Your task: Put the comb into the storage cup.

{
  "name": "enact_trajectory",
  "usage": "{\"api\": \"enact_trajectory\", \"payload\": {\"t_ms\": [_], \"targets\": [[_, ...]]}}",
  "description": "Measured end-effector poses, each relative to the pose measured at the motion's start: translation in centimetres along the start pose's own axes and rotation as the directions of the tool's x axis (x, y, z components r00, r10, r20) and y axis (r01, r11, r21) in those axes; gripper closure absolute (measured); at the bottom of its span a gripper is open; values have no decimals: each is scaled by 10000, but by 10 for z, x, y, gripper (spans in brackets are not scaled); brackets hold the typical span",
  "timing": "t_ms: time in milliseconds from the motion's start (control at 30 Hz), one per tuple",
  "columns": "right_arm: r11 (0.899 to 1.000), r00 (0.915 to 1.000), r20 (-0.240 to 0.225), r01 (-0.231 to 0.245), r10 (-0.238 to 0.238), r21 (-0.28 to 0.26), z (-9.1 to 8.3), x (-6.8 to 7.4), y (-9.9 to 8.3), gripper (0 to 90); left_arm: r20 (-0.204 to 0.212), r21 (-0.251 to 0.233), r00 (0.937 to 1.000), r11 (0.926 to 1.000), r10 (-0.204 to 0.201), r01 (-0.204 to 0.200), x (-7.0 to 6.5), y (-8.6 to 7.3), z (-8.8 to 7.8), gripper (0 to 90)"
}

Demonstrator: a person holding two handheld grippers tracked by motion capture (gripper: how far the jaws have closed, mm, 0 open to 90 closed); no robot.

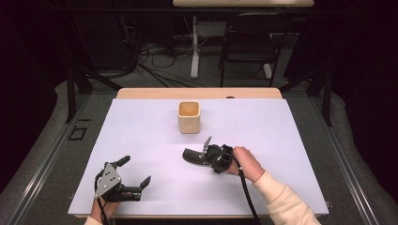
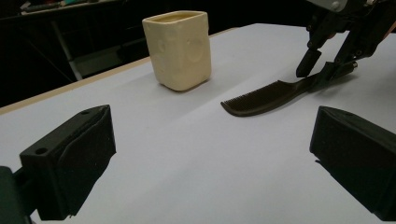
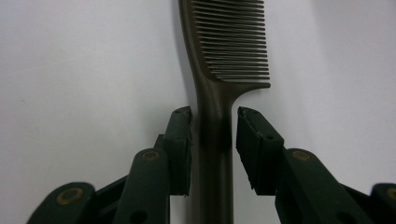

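Note:
A dark comb (image 3: 233, 42) lies flat on the white table sheet (image 1: 141, 126), teeth pointing away from my right gripper (image 3: 214, 119). Its jaws stand low on either side of the comb's handle, with a thin gap still showing at the right pad, so it is open. In the high view the comb (image 1: 190, 156) lies right of centre with the right gripper (image 1: 202, 152) over its handle end. My left gripper (image 1: 136, 170) rests wide open near the front left with nothing between its jaws. From it I see the comb (image 2: 261, 98) and the right gripper (image 2: 322, 67).
A cream square cup (image 1: 189, 117) stands upright toward the far middle of the sheet, also seen as the cup (image 2: 179, 49) beyond the comb. A wooden table edge (image 1: 141, 93) borders the back. A dark chair (image 1: 248, 37) and cables lie behind the table.

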State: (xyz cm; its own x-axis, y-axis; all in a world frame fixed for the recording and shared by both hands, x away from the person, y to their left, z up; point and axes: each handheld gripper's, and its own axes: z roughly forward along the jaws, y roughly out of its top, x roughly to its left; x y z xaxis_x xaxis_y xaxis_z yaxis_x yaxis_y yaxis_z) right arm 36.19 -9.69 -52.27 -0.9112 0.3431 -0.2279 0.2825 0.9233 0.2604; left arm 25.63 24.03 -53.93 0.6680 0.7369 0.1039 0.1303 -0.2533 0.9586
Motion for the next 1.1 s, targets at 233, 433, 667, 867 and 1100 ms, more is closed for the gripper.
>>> {"api": "enact_trajectory", "payload": {"t_ms": [233,433,667,867,1100], "targets": [[9993,9999,-73,-112,115,364,6,-1,8,672,-1,20,10000,10000,22,-22,0,0,0,2],[9978,9994,16,-340,340,568,10,-3,12,693,-14,28,10000,10000,33,-33,0,0,0,2],[9959,9979,-184,-608,622,673,11,-6,11,700,-8,33,10000,10000,19,-19,0,0,0,2],[9962,9963,-284,-799,809,343,7,-8,9,720,-5,45,10000,10000,19,-19,-1,0,0,2],[9963,9958,-394,-817,828,280,3,-10,7,725,-7,32,10000,10000,54,-54,0,0,0,2]]}}
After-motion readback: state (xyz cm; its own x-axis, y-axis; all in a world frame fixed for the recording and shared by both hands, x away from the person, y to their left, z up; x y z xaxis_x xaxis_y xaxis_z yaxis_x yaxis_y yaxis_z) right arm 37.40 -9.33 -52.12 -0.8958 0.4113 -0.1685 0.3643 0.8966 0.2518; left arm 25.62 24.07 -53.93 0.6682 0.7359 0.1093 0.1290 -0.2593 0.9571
